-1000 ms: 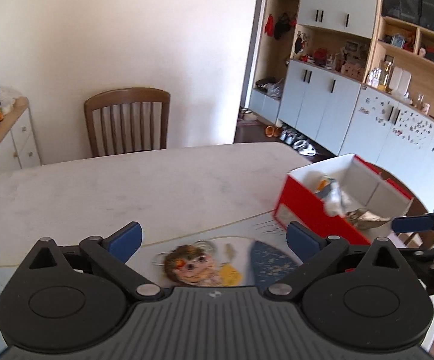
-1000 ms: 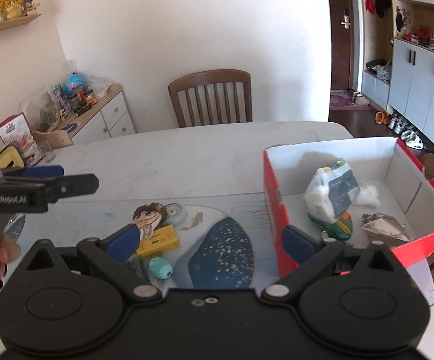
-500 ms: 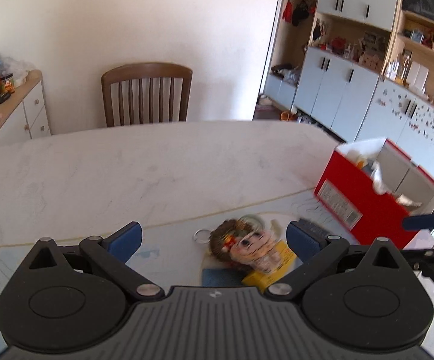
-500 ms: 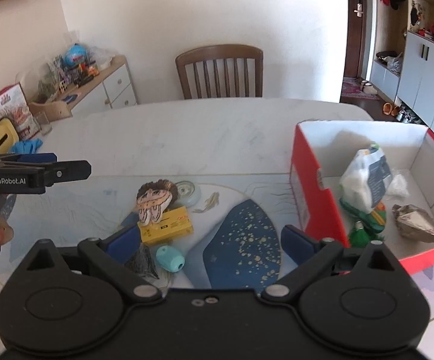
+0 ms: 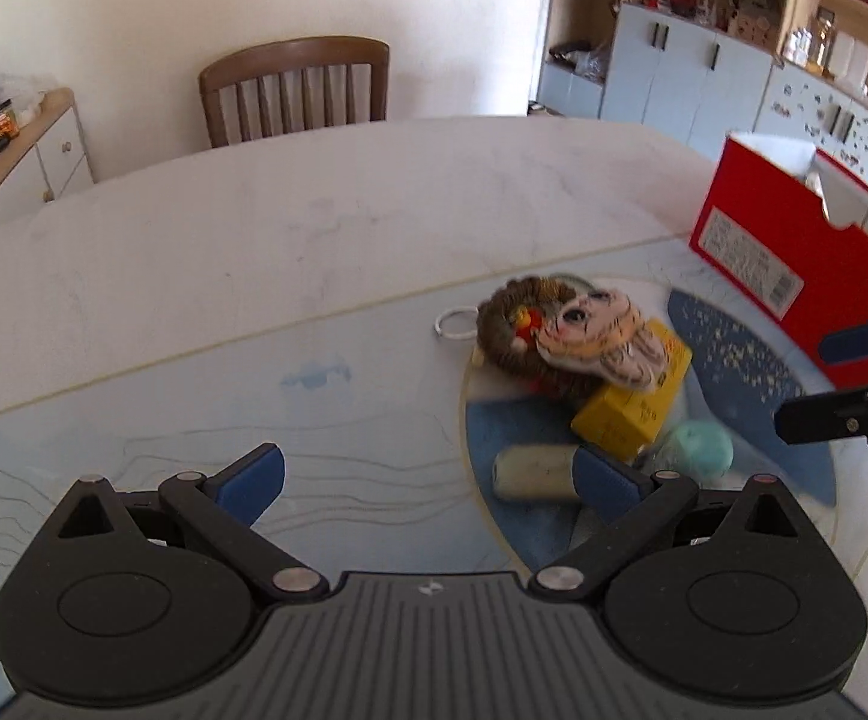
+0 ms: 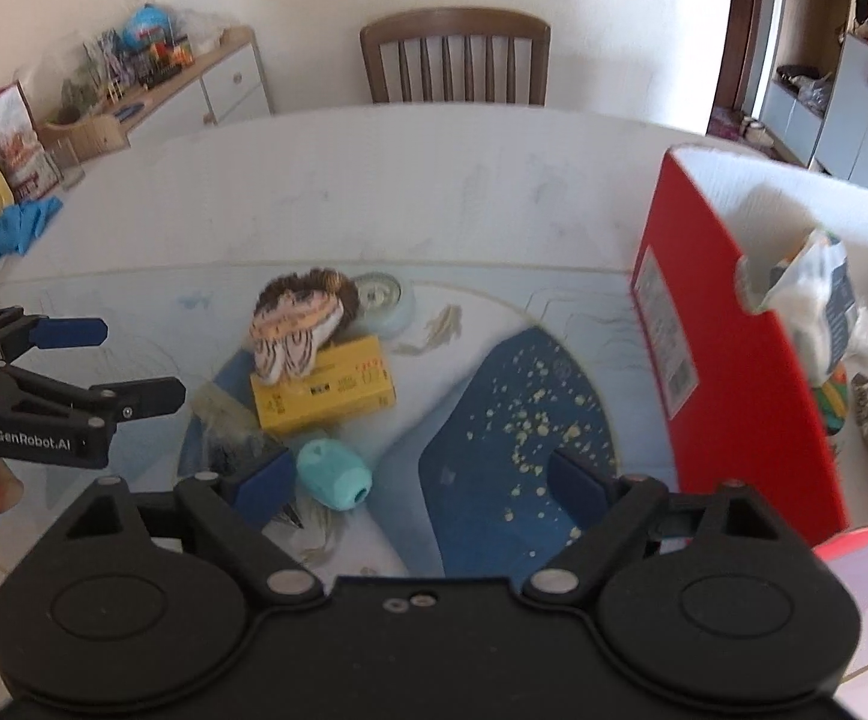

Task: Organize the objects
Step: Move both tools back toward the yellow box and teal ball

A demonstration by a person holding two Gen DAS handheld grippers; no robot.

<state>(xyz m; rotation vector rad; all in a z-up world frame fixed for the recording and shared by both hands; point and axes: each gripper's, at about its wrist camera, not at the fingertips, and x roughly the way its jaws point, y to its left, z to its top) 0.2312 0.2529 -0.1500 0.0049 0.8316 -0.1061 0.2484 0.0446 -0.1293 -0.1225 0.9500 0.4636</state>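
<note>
We held both the left hand-held gripper [image 5: 428, 480] and the right hand-held gripper [image 6: 419, 483] wide and empty; the doll [image 6: 299, 315] lay on the yellow box [image 6: 326, 390], left of the red box [image 6: 734, 360].

The far half of the table [image 6: 434, 180] lay bare, with room to pass. Nearer, a doll head [image 6: 299, 315] leaned on a yellow box [image 6: 326, 393], with a teal sharpener [image 6: 333, 474] just beside it. The tall red box [image 6: 734, 372] walled off the right side, and the wooden chair [image 6: 455, 54] stood behind the table.
</note>
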